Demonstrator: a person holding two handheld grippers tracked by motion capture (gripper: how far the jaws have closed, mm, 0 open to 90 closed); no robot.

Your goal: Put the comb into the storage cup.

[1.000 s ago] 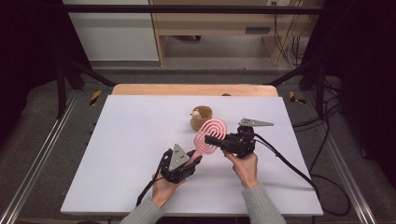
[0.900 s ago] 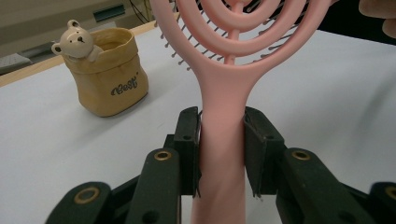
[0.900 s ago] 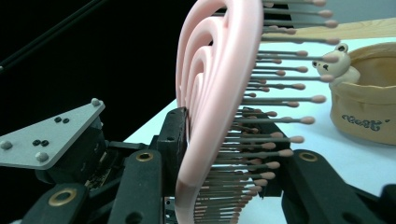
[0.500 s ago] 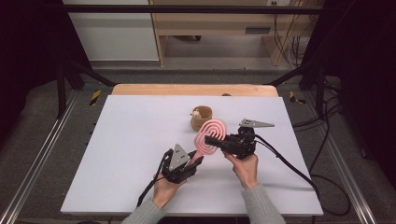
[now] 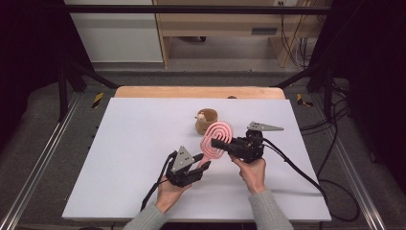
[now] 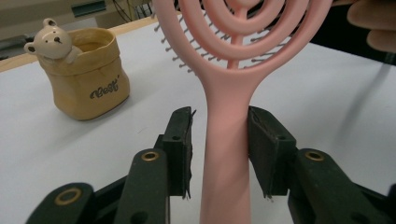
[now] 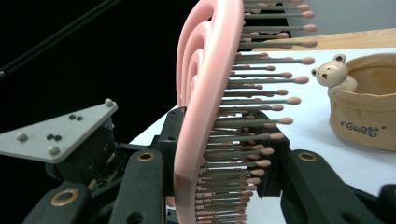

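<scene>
The pink hairbrush [image 5: 215,140], light, rigid and smooth, is clamped at its head by the right gripper [image 5: 221,144]; the left gripper [image 6: 219,154], jaws just opening, straddles its handle without contact.

counter [image 5: 124,158]: white top, wooden strip along its far edge
pot [image 5: 207,120]: tan, bear figure on its rim, stands on the counter's far middle

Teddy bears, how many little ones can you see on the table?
1. A small cream teddy bear peeks over the rim of the tan pouch, which stands on the white table behind the pink hairbrush. Others could hide inside the pouch.
</scene>
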